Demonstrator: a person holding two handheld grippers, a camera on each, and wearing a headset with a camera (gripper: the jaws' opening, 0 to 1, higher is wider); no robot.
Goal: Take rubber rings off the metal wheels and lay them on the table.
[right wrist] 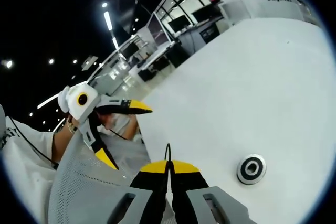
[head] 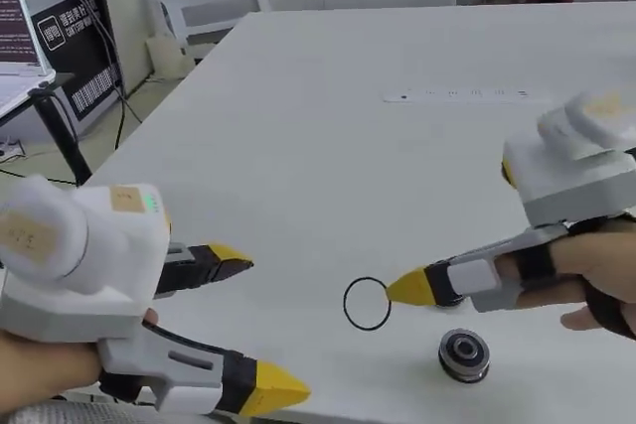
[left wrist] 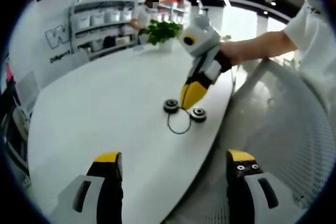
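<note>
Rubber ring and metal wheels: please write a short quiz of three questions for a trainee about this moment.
1. True or false: the right gripper is shut on the rubber ring.
2. How many metal wheels lie on the table in the left gripper view? A: one. B: two. C: four.
3. Fill in the missing word: the jaws of the left gripper stand ____, holding nothing.

Key: 1 true; 2 B; 3 open.
</note>
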